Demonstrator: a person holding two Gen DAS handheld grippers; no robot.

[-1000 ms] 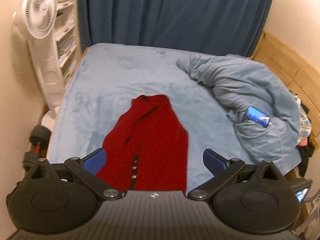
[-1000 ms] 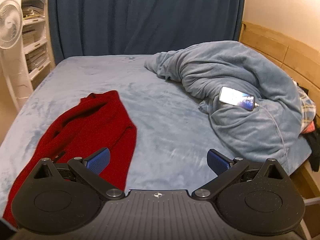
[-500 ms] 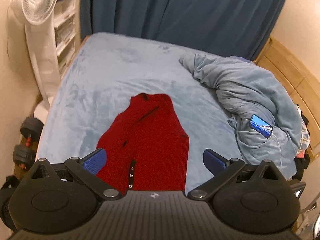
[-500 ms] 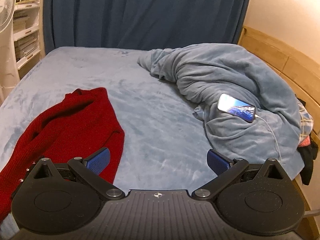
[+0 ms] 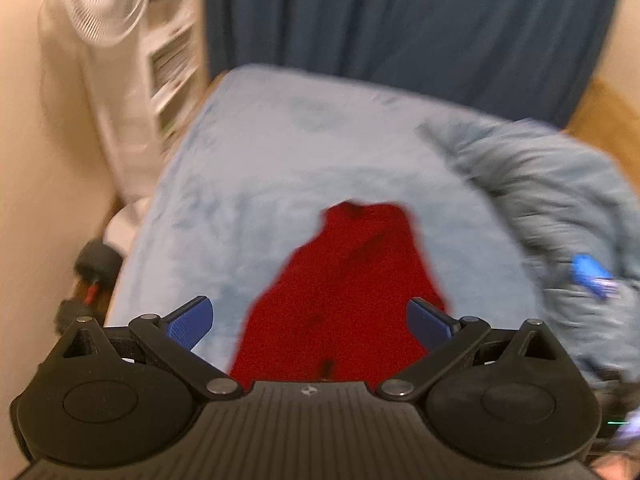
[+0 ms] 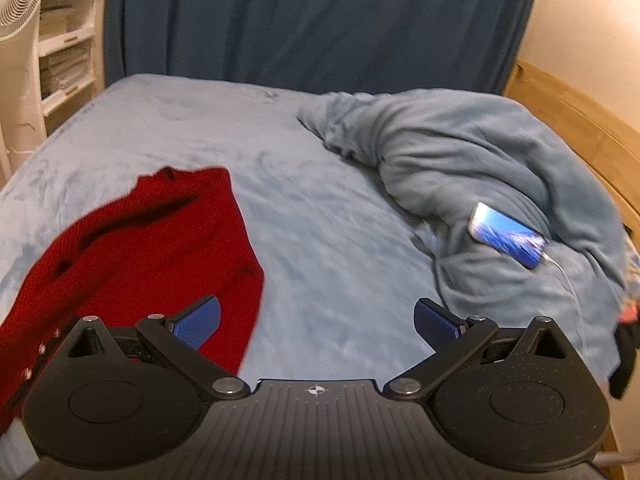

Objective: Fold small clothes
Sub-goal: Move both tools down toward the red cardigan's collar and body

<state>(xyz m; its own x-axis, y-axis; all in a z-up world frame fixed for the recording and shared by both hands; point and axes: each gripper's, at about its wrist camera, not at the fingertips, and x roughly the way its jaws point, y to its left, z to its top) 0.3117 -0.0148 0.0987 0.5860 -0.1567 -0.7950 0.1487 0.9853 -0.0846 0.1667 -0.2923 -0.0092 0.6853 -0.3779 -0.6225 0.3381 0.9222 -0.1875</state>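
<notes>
**Both grippers hover, nothing held**

A red knitted cardigan (image 5: 344, 292) lies spread on the pale blue plush bed cover (image 6: 328, 240). The left gripper (image 5: 310, 320) and right gripper (image 6: 316, 322) hang above it, fingers wide apart.

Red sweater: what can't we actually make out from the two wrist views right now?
- Red sweater, left wrist view: motion blur wipes out knit, buttons and folds; its near hem is hidden behind the left gripper.
- Red sweater, right wrist view: the left part runs off the frame edge and behind the right gripper.
- Phone: screen content too small; a blue smear in the left view.
</notes>
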